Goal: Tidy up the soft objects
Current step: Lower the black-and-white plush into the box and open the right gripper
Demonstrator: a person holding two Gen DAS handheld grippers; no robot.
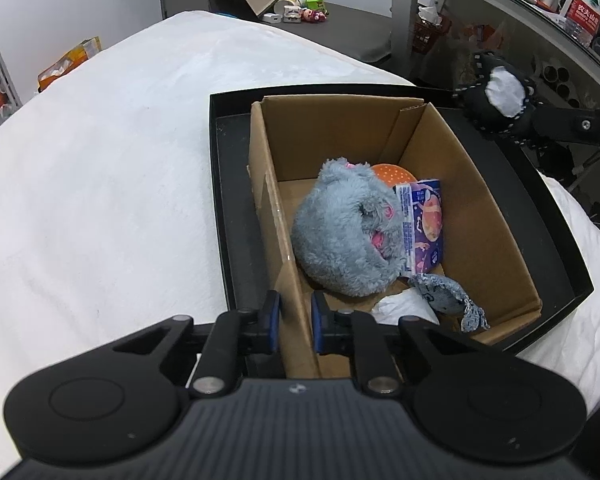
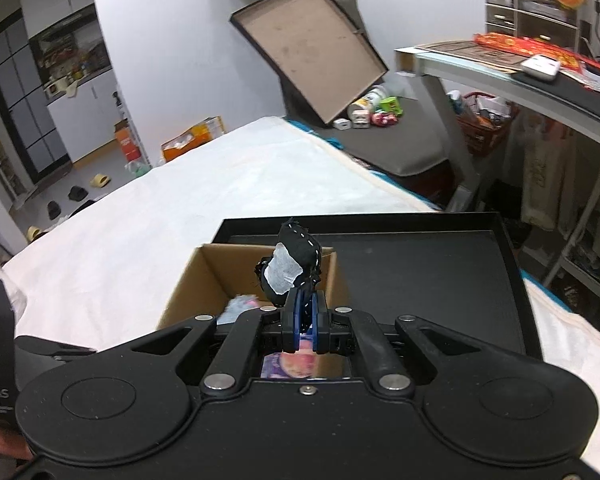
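The cardboard box [image 1: 452, 208] stands inside a shallow black tray [image 1: 220, 184] on the white bed [image 1: 100, 180], which keeps the sorting in one place and stops small items from straying onto the sheet. The left hand-held gripper [image 1: 296, 322] straddles the box's near wall, one pad [image 1: 274, 320] outside and the other inside, pinched onto the cardboard; this looks meant to steady the light box while things are dropped into it. The box already holds a grey plush toy [image 1: 344, 228], a purple tissue pack [image 1: 424, 224] leaning against it, an orange perforated piece [image 1: 392, 174] behind them, a scrap of denim [image 1: 448, 296] and something white [image 1: 404, 308] in the near corner. The right hand-held gripper [image 2: 305, 320] is pressed together on the lower edge of a small black stuffed pouch [image 2: 296, 264] with a white patch and white stitching, so the soft body stands up above the fingertips rather than being crushed between them. In the left wrist view the pouch [image 1: 496, 96] hangs in the air beyond the far right corner of the tray, not yet over the box opening. Judging by the layout, the step in hand is bringing this pouch across to join the others; the free space on the right side of the box seems the likeliest landing spot. A held edge this thin could slip, so a steady carry would help.
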